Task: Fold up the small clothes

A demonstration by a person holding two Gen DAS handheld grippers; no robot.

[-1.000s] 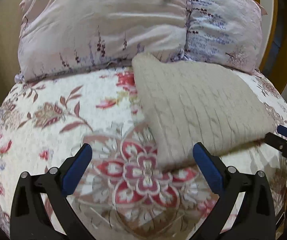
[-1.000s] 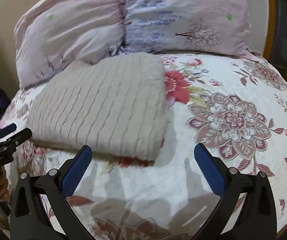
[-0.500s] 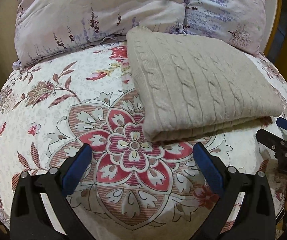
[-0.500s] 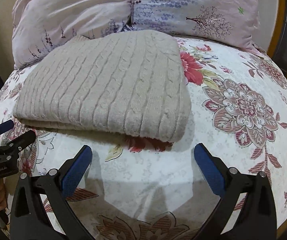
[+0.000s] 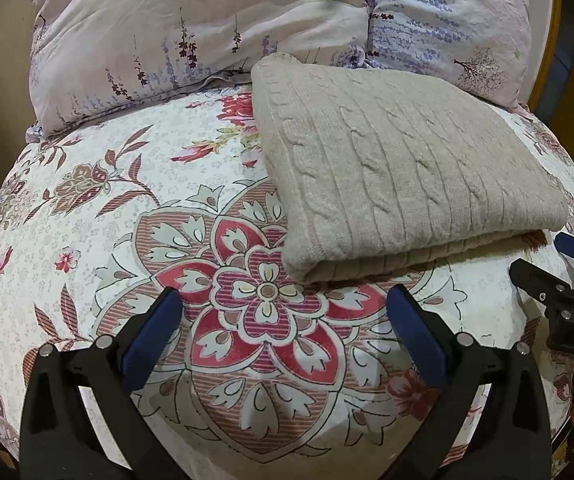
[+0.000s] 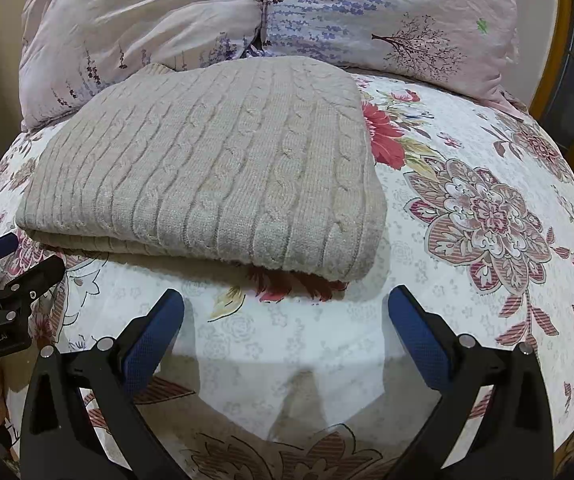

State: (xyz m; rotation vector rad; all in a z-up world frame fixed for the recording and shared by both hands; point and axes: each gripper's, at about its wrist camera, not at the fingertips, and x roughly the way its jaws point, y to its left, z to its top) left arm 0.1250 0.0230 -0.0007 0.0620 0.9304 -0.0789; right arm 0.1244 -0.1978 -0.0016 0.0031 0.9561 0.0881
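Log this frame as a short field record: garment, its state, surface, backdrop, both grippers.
garment: beige cable-knit sweater
state: folded into a flat rectangle, layered edges facing the grippers
surface: floral bedspread
backdrop: two floral pillows touching the sweater's far edge
left gripper: open, short of the sweater, holding nothing
right gripper: open, short of the sweater, holding nothing

sweater (image 5: pixel 399 168): beige cable-knit wool, matt, ribbed
bedspread (image 5: pixel 127 208): smooth printed floral cloth, laid under the sweater
pillows (image 6: pixel 215 20): thin wrinkled cloth, behind the sweater
left gripper (image 5: pixel 287 332): matt black plastic; pads (image 5: pixel 415 336) are textured blue rubber
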